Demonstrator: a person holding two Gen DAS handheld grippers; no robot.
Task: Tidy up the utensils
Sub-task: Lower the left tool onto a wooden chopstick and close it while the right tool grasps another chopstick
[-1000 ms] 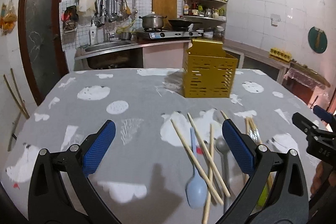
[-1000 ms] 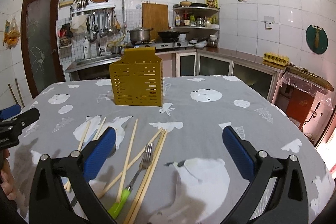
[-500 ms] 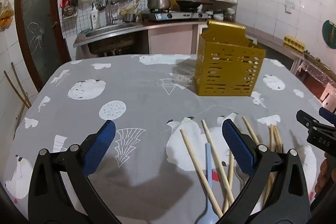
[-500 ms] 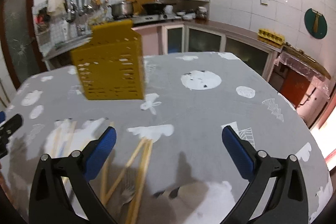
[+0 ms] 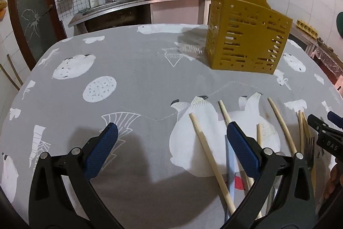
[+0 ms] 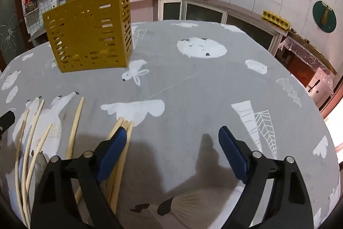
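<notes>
Caddy [image 5: 246, 35], mustard yellow with slotted walls, is seen upright on the grey patterned tablecloth [image 5: 128, 70], at the far side of the table; in the right wrist view the caddy [image 6: 90, 25] appears tilted by the lens. Its inside cannot be seen from either view, so contents cannot be told.

Utensils are spread loose on the cloth, near side, well apart from the caddy. Chopsticks [image 5: 209, 156] are laid fanned out; one is crossed by the right finger of the left gripper [image 5: 171, 151]. A pale blue spoon handle [image 5: 230, 169] is lying beside them, mostly hidden by that finger. A fork [image 5: 308, 149] is seen at the right edge, next to more chopsticks. In the right wrist view a bundle of chopsticks [image 6: 122, 149] is partly covered by the left finger of the right gripper [image 6: 172, 149], with others [image 6: 72, 128] curved off to the left.

Left gripper is held low over the cloth, fingers spread wide, nothing between them. Right gripper is likewise held low, spread wide, nothing pinched; its black tip [image 5: 321, 132] is visible at the right edge of the left wrist view, above the fork.
</notes>
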